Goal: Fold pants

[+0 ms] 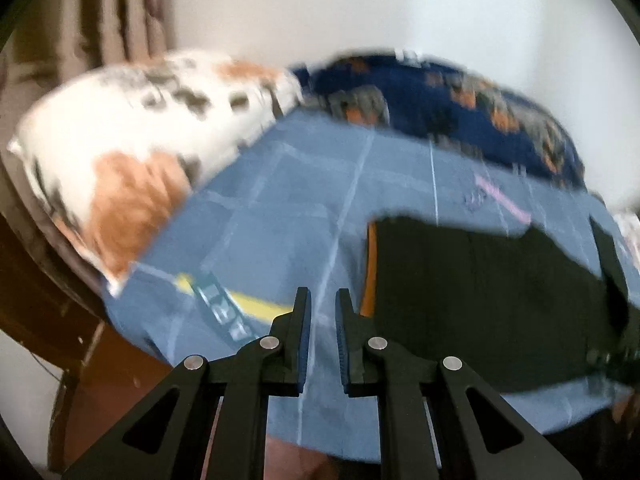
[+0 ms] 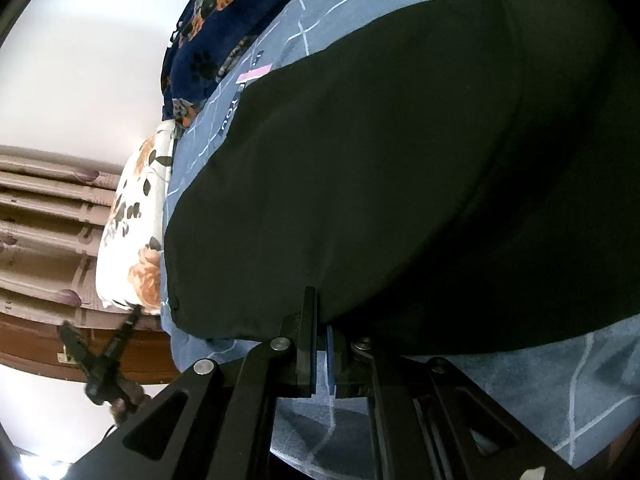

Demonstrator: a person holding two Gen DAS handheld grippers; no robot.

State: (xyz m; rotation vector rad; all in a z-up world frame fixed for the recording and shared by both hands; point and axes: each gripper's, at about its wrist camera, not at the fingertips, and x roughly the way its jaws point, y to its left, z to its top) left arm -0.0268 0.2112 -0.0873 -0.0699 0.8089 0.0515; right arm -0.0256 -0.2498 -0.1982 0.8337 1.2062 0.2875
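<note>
Black pants [image 2: 380, 168] lie flat on the blue bedsheet [image 1: 280, 208], apparently already folded — right gripper [image 2: 320, 320] pinches their near edge; left gripper [image 1: 323, 312] hovers beside them, parted, empty.

The pants [image 1: 480, 304] are lying on the bed [image 1: 280, 208], ahead and to the right of the left claw [image 1: 323, 300]. 2 pillows [image 1: 120, 148] [image 1: 460, 96] are sitting beyond them. The right claw [image 2: 322, 320] is closing on the pants' near edge.
</note>
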